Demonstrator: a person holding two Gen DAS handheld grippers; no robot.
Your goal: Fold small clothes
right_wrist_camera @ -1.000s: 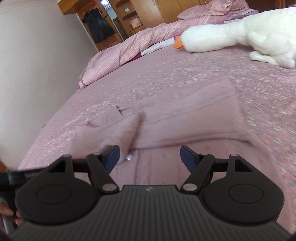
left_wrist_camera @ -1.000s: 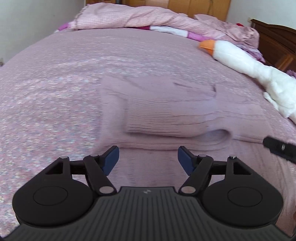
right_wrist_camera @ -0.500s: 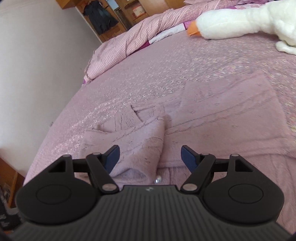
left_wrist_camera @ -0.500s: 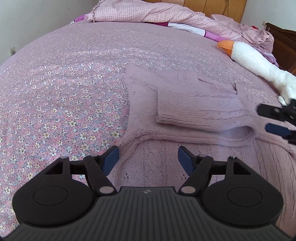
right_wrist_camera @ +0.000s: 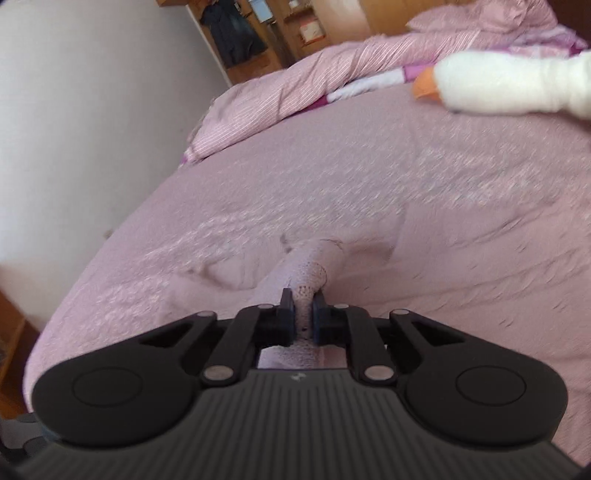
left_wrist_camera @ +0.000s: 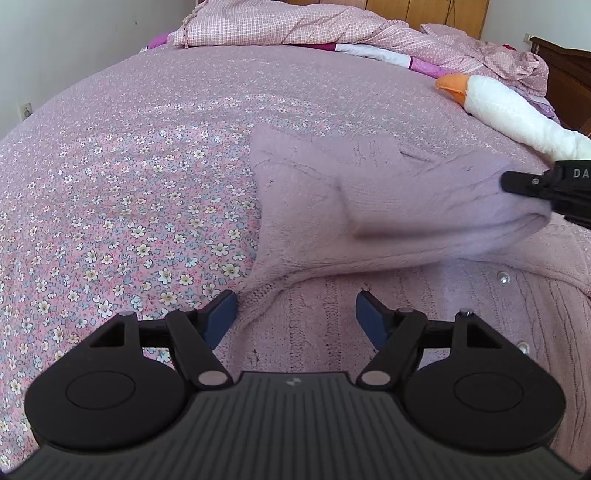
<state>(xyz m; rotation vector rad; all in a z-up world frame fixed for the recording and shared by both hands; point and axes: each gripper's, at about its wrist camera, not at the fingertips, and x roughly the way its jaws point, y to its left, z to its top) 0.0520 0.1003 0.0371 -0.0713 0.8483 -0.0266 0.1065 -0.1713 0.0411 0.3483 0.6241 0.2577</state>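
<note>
Right gripper (right_wrist_camera: 303, 314) is pinching the sweater (left_wrist_camera: 369, 325) sleeve (right_wrist_camera: 308, 275) to drag it over the body – left gripper (left_wrist_camera: 295, 314) hangs open near the hem, ready to pin.

Bed covered by pink floral-print bedspread (left_wrist_camera: 122, 206). Rumpled pink checked duvet (left_wrist_camera: 295, 26) heaped along far edge. White plush goose with orange beak (left_wrist_camera: 509, 110) lying at far right of bed. White wall (left_wrist_camera: 74, 44) at left; brown wooden cupboard (right_wrist_camera: 280, 33) behind.
</note>
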